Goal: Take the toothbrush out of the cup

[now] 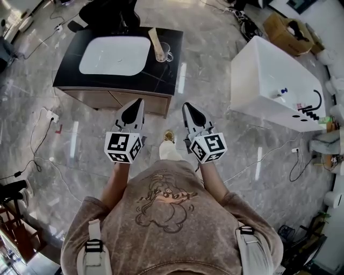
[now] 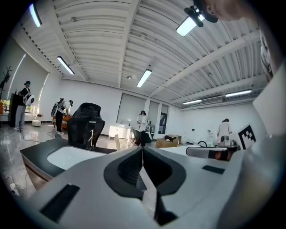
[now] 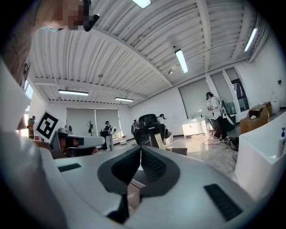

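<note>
Shirt print [image 1: 164, 203], perhaps a cartoon figure

Ahead of you stands the counter [image 1: 161, 75], with the basin [image 1: 114, 55] set into its left part. The cup [image 1: 166, 53] sits on the counter just right of the basin, near the back edge, and the toothbrush [image 1: 155, 40] stands in it. A chair [image 1: 110, 13] is behind the counter. Your left gripper [image 1: 140, 101] and right gripper [image 1: 186, 106] are side by side in front of the counter. The bathtub [image 1: 258, 70] lies to your right, with a cardboard box [image 1: 290, 33] on the floor beyond it.
</note>
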`<state>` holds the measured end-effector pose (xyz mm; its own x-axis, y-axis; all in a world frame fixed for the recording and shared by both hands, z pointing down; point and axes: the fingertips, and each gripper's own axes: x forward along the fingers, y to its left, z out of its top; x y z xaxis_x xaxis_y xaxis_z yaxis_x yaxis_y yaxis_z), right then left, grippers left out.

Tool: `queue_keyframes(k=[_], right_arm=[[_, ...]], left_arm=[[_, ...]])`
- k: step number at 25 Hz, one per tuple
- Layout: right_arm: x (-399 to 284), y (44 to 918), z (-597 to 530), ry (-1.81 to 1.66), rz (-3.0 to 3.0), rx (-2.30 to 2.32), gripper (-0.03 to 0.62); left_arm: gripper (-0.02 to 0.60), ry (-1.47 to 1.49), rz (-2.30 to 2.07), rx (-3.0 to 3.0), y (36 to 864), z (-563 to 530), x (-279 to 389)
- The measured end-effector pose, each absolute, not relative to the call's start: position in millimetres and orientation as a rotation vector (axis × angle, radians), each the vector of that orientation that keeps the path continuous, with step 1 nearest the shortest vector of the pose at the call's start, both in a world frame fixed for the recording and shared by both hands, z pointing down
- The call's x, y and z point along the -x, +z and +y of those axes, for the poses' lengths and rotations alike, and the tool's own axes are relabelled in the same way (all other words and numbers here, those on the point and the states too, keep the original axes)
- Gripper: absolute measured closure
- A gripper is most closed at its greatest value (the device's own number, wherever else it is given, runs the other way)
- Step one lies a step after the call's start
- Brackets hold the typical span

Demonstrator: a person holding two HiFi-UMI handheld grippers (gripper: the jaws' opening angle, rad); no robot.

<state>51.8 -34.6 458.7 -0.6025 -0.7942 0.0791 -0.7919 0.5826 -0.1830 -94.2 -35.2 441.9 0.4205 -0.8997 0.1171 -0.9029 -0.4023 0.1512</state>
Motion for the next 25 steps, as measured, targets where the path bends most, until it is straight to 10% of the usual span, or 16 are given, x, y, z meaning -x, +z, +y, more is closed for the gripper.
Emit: queue_keyframes(k=[25], right_arm=[[-58, 434, -220, -0.299, 2.816, 1.294, 0.576]], left_arm=[[0.563, -0.071, -1.711, -2.46, 407, -216, 100]])
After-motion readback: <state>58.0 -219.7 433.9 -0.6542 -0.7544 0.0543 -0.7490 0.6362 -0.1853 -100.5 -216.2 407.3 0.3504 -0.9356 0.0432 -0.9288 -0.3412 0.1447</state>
